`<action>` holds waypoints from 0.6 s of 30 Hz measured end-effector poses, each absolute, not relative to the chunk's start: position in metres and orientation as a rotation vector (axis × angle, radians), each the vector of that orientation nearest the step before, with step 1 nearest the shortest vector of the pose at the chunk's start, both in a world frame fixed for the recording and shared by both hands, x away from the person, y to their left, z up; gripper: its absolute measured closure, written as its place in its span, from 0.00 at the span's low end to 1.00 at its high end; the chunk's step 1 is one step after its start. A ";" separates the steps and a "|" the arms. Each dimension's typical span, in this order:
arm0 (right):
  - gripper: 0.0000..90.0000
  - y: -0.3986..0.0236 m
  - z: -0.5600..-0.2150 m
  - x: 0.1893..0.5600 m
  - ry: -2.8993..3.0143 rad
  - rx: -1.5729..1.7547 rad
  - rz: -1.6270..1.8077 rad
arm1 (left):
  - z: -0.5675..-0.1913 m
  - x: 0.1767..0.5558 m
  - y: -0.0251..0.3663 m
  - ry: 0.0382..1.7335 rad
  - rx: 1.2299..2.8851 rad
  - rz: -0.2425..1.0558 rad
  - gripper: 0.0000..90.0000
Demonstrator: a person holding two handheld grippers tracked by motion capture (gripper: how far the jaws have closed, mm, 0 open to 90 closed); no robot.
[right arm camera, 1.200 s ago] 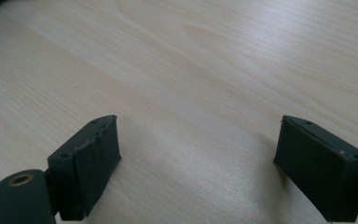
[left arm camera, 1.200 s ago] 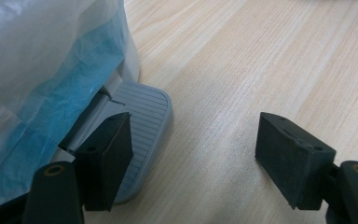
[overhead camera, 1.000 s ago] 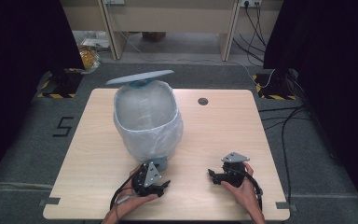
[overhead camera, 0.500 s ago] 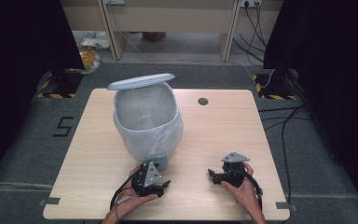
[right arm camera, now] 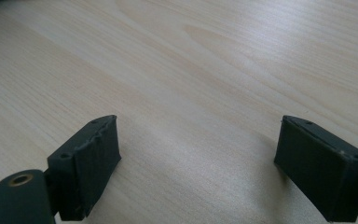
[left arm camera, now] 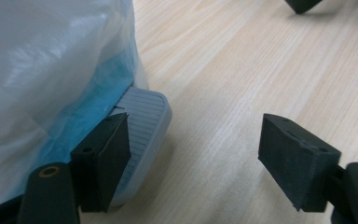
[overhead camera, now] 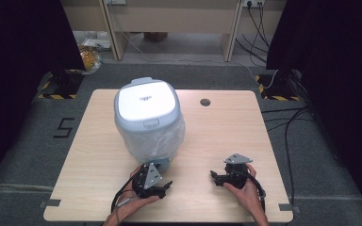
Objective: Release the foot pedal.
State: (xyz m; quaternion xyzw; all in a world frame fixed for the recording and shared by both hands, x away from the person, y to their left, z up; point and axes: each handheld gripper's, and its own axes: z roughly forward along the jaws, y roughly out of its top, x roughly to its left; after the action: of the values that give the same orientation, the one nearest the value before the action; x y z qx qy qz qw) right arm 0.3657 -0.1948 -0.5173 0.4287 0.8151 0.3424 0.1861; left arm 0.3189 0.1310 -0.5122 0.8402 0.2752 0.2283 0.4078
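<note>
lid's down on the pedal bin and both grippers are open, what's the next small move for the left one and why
Probably ease the left gripper forward and down onto the grey pedal. The bin has its lid shut, the pedal juts from under the plastic liner right beside one open jaw, and nothing is gripped. The right gripper rests open over bare table, so it seems idle.

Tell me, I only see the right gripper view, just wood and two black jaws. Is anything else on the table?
Observer: Yes. A grey pedal bin lined with a clear plastic bag stands on the table.
Operator: Is its lid open?
Observer: No, the lid lies flat and closed on top.
Operator: Where is the other gripper?
Observer: The left gripper sits at the bin's foot pedal, jaws open, one jaw beside the pedal.
</note>
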 end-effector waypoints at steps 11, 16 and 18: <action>0.15 -0.195 -0.517 0.366 2.296 1.203 0.965 | -0.502 0.312 0.140 0.686 2.096 0.546 0.26; 0.15 -0.195 -0.517 0.366 2.296 1.203 0.965 | -0.505 0.299 0.162 0.727 2.088 0.541 0.25; 0.15 -0.195 -0.517 0.366 2.296 1.203 0.965 | -0.508 0.297 0.171 0.752 2.104 0.535 0.24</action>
State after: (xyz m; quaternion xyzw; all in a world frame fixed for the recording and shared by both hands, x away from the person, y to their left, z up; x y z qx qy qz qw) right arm 0.3659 -0.1948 -0.5175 0.4273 0.8155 0.3429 0.1866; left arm 0.2974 0.1708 -0.5084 0.8354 0.2987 0.2122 0.4098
